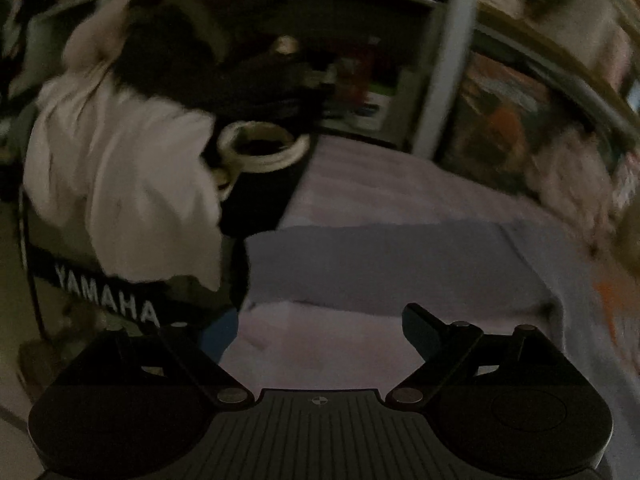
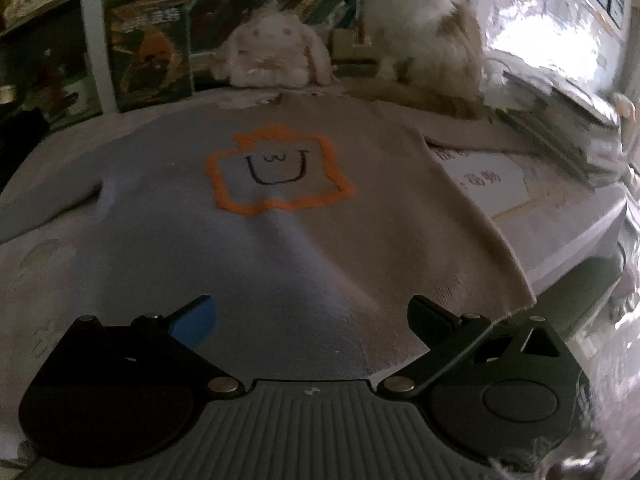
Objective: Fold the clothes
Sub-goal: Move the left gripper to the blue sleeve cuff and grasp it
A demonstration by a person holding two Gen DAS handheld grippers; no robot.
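Clearly the folding has not begun: the sweater point(image 2: 288, 216), grey-blue on one half and beige on the other with an orange outline on the chest, lies spread face up on the bed point(image 2: 568, 216), both sleeves out to the sides.

Far left in the left wrist view stands a black bag point(image 1: 112, 304) lettered YAMAHA, with pale cloth point(image 1: 120, 176) draped over it and a white-rimmed opening point(image 1: 262, 146) just behind; the dim, smeared picture leaves me unsure what that object is. Right of the bag the sweater's left sleeve point(image 1: 392, 264) stretches across the bed. The left gripper point(image 1: 320, 332) hangs above the sheet just short of that sleeve, fingers wide and empty.

Over in the right wrist view the right gripper point(image 2: 312, 320) hovers above the sweater's hem, fingers wide, nothing between them. Beyond the collar sits a white plush rabbit point(image 2: 276, 56), and right of it a larger furry toy point(image 2: 424, 28).

I judge the next move to be a pinch: the left gripper needs to close on the sleeve and the right on the hem or side edge, so one side can be carried over the chest.
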